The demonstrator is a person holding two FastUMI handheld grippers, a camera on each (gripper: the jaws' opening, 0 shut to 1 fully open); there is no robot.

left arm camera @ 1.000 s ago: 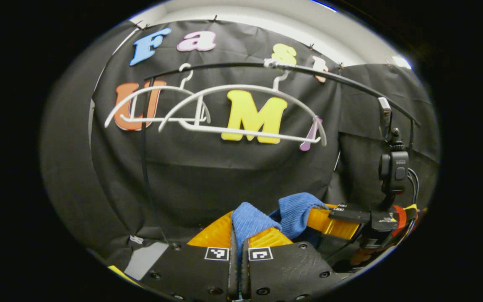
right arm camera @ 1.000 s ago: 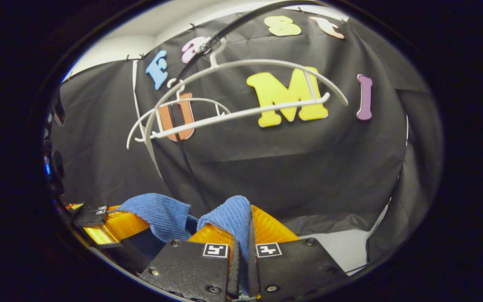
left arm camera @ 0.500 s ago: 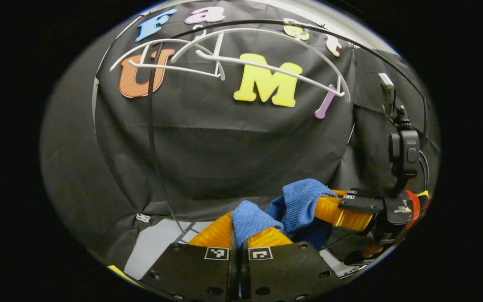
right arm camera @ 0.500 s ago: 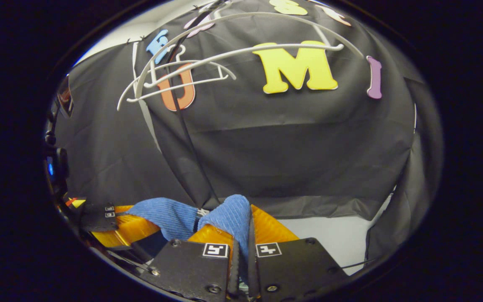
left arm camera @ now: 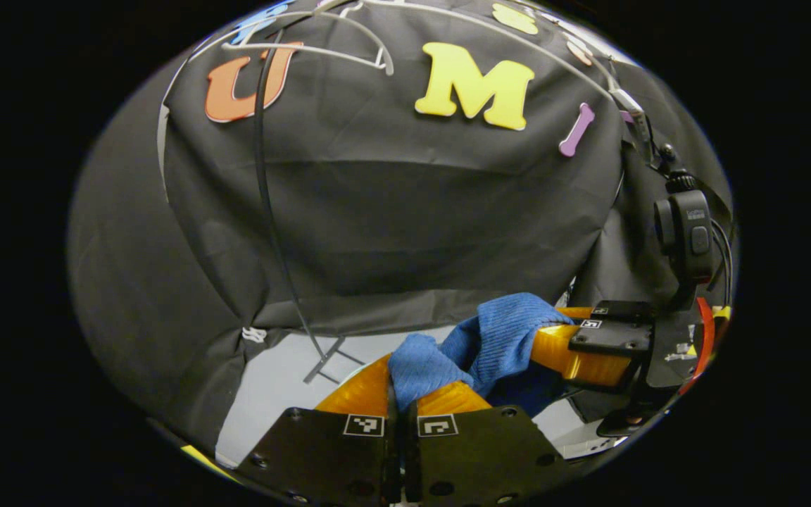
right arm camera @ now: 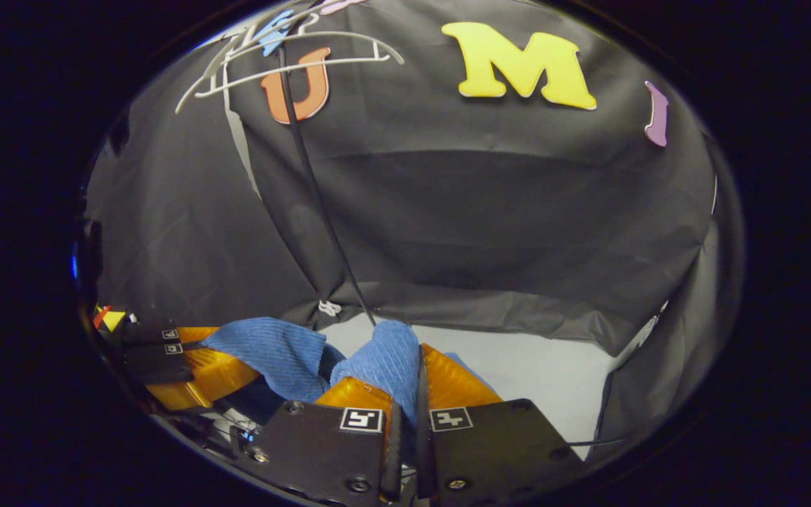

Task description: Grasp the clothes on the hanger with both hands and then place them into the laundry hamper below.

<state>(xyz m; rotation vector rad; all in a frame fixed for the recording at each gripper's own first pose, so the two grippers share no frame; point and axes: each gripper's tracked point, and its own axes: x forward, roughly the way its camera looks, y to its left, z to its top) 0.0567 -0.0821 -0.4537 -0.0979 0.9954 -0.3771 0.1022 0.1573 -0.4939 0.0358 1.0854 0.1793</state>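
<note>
Ribbed blue cloth (soft, bunched) sits clamped in left tongs and right tongs.

Ribbed blue cloth garment, matt

1. The blue garment is a ribbed knit cloth, bunched into thick folds and held off the hangers, hanging between the two grippers low in both views
2. One fold of it is pinched between the closed fingers of the left gripper; another fold is clamped the same way in the right gripper
3. A slack span of the cloth sags between the two grips
4. The white hangers hang bare from the rail, high above the garment at the top edge of each view
</note>
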